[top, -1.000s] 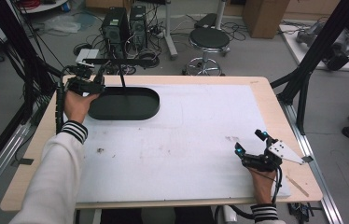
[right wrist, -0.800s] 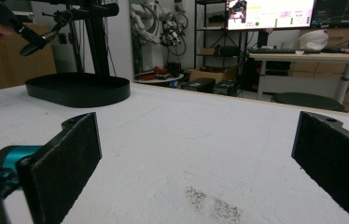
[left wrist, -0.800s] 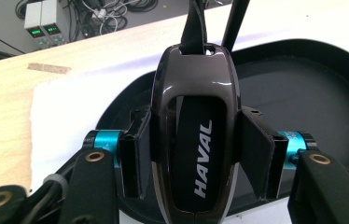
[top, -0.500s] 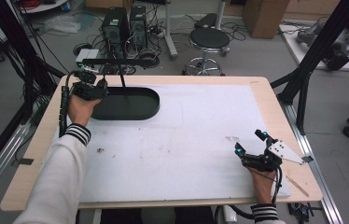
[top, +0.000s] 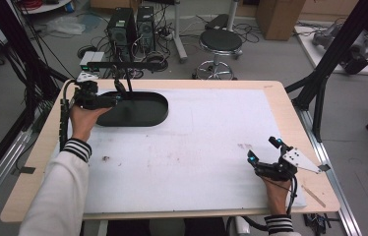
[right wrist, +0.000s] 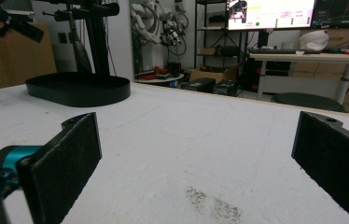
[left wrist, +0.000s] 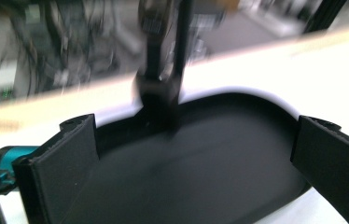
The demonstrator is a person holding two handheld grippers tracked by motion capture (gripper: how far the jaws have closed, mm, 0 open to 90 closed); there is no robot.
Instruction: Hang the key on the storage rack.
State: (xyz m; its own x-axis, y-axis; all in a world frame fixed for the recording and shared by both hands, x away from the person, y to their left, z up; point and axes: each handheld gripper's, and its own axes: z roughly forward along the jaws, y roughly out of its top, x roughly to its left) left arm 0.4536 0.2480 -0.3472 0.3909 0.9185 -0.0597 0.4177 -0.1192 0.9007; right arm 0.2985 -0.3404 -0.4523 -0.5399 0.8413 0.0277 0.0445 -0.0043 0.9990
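**Left tool released over stand base; right tool idle**

A workshop with computer towers, a stool (top: 220, 42) and loose cables lies beyond a wooden tabletop (top: 280, 93) covered by a white mat (top: 211, 142). A black oval tray-like base (top: 138, 110) sits at the far left of the mat, with a thin black post (top: 129, 84) rising from its far edge and carrying a horizontal bar.

The left tool (top: 115, 98) hovers at the base's left end; its jaws have just been opening and now stand wide apart with nothing between them, the post ahead of them. The right tool (top: 263, 149) rests well apart at the near right, jaws spread and empty.

Risk, as judged: the left tool is close to the post, so a sideways nudge could tip or shift the stand. The left gripper view is blurred, so aiming any grip is uncertain. The trailing cable could snag the bar.
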